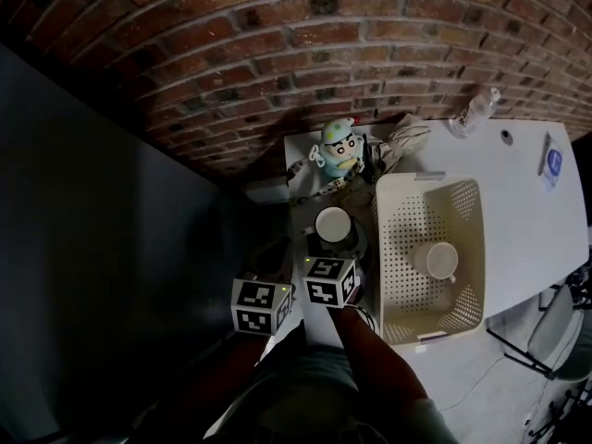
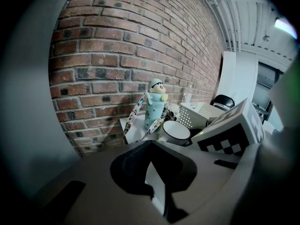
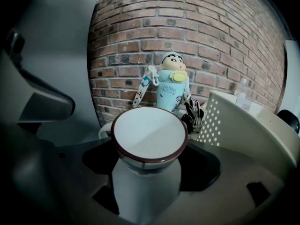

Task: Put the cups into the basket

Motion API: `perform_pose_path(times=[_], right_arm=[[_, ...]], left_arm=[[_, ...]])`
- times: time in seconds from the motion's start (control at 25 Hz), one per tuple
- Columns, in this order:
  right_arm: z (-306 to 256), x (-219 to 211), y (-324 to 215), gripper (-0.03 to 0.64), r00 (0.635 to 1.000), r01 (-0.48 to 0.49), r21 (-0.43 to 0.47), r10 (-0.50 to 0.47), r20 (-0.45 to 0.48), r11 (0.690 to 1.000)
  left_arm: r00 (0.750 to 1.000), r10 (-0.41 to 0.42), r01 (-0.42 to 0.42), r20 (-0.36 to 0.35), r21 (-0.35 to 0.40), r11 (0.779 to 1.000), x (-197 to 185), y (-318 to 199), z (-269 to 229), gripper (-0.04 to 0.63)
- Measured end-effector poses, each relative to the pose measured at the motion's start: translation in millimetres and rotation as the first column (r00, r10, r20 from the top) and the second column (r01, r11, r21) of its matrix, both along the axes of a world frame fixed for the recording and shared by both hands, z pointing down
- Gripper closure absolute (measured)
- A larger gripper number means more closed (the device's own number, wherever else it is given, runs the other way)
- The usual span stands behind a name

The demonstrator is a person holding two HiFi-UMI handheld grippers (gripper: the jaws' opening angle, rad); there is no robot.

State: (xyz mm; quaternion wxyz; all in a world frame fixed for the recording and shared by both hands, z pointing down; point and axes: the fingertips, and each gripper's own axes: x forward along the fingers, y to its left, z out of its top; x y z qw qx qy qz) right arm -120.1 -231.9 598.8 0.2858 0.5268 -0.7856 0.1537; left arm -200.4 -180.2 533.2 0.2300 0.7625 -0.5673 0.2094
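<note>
A red brick wall [image 1: 277, 54] stands behind a white table [image 1: 527, 211]. At the wall end of the table stands a pale blue drinking bottle [image 1: 338, 148] shaped like a cartoon child. It is upright, with a yellow collar and a patterned strap [image 3: 142, 89] hanging at its side. Just beside it lies a dark crumpled bundle [image 3: 196, 112]. Further along the wall stands a clear plastic bottle [image 1: 474, 112]. A small blue-and-white packet [image 1: 553, 163] lies near the table's edge. A grey chair [image 1: 566, 326] stands on the floor beside the table. A dark panel [image 1: 92, 248] fills the left.

Head view steeply downward; both gripper views low, close, toward shared cup [image 3: 149, 135], brick wall [image 2: 117, 46]
</note>
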Motion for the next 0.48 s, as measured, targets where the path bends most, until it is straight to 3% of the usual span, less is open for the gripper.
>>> perform_pose_path(times=[0.48], right_arm=[[-90,-2,1,0.241,0.99,-0.025,0.115,0.008,0.143,0.993]], left_arm=[[0.999,-0.016,0.017,-0.028,0.034,0.999,5,9,-20,0.589]])
